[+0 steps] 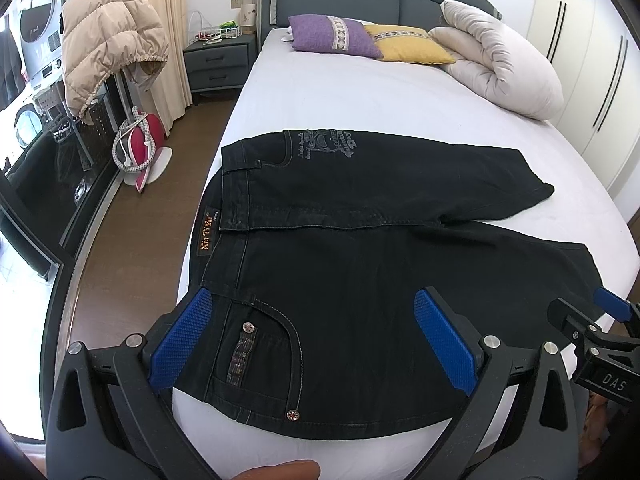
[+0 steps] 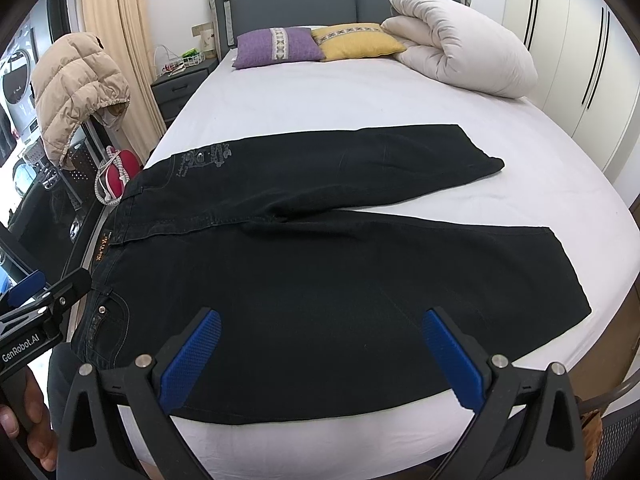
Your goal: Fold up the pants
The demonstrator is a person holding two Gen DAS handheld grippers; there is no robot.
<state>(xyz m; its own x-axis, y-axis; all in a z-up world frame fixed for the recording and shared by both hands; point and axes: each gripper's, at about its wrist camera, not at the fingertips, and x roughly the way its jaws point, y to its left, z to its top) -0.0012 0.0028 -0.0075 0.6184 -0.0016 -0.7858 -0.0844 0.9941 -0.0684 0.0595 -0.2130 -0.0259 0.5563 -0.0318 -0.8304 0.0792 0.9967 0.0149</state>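
pants (image 1: 360,280) flat on bed (image 1: 340,92), legs splayed, unfolded | L gripper (image 1: 316,344) & R gripper (image 2: 320,356) fingers spread, empty, over near edge | prob lining up first fold

Black pants (image 2: 320,264) flat, legs spread

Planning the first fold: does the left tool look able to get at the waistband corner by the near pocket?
Probably yes. The left tool stands open right over the near pocket of the black jeans, and nothing lies between.
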